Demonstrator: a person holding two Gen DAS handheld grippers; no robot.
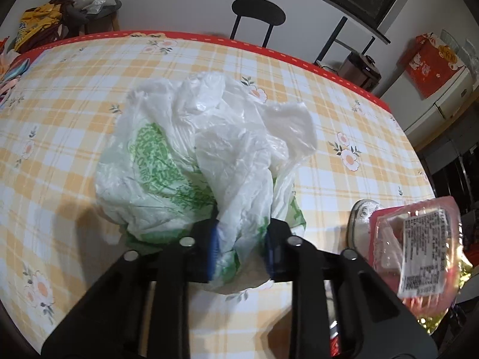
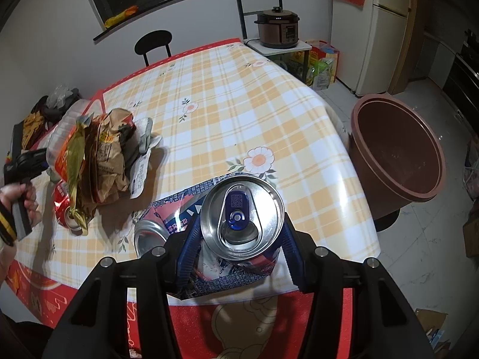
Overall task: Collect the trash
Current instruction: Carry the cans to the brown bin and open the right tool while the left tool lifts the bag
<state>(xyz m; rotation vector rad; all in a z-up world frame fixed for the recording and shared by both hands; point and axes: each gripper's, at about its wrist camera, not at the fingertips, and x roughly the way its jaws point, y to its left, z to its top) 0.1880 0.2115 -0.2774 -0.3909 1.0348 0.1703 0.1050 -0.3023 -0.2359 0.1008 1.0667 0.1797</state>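
Observation:
A crumpled white plastic bag [image 1: 185, 161] with green print lies on the checked tablecloth [image 1: 74, 104] in the left wrist view. My left gripper [image 1: 241, 248] is shut on a fold of the bag's near side, pinched between the blue pads. In the right wrist view my right gripper [image 2: 239, 239] is shut on a dented blue drink can [image 2: 242, 212], its silver top facing the camera, above the table's near edge. The silver end of a second can [image 2: 148, 233] shows just left of it. A brown bin [image 2: 395, 149] stands open on the floor, right of the table.
A pile of trash sits at the table's left: a brown paper bag [image 2: 104, 155], a gold wrapper [image 2: 74, 161], a red can [image 2: 64, 209]. A pink labelled tray [image 1: 419, 239] lies right of the bag. A person's hand [image 2: 27, 197] is at the left. A black chair [image 2: 153, 42] stands behind.

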